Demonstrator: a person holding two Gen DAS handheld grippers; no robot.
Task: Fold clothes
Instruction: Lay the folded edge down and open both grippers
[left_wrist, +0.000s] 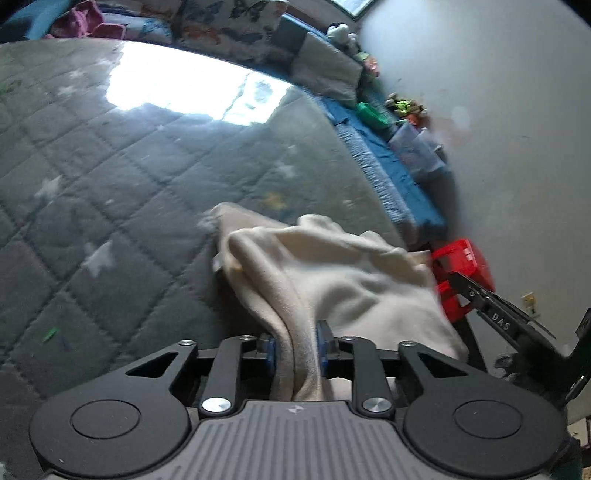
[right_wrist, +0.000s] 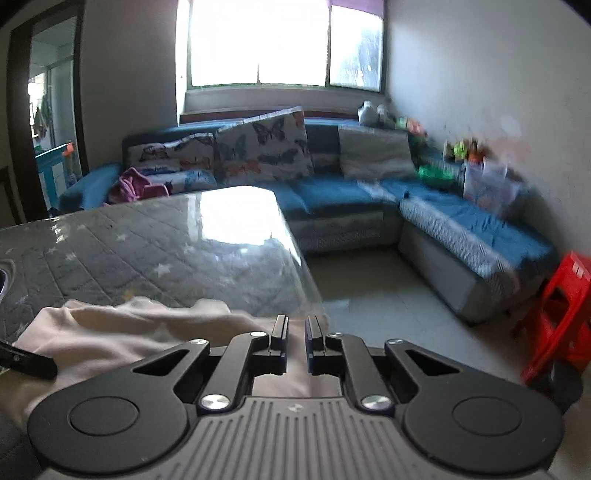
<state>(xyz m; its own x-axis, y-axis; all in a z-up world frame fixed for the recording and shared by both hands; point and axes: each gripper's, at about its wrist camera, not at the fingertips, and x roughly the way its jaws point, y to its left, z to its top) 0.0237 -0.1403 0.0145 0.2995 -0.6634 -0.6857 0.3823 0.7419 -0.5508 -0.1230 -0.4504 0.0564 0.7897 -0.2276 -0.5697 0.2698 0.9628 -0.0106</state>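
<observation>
Both grippers, left (left_wrist: 296, 345) and right (right_wrist: 296, 341), look alike: black linkage arms, silver screws, round black discs, blue pads (left_wrist: 322, 345), ribbed grey housing with a small logo.

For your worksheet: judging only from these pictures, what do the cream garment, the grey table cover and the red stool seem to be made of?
Cream garment: soft knit or fleece, matte; it drapes in rounded folds with a faintly fuzzy surface.
Grey table cover: quilted fabric with stitched diamonds and pale stars, apparently under a clear glossy sheet, since it mirrors the window.
Red stool: probably moulded plastic; uniform bright colour, smooth faces with cut-outs.
</observation>
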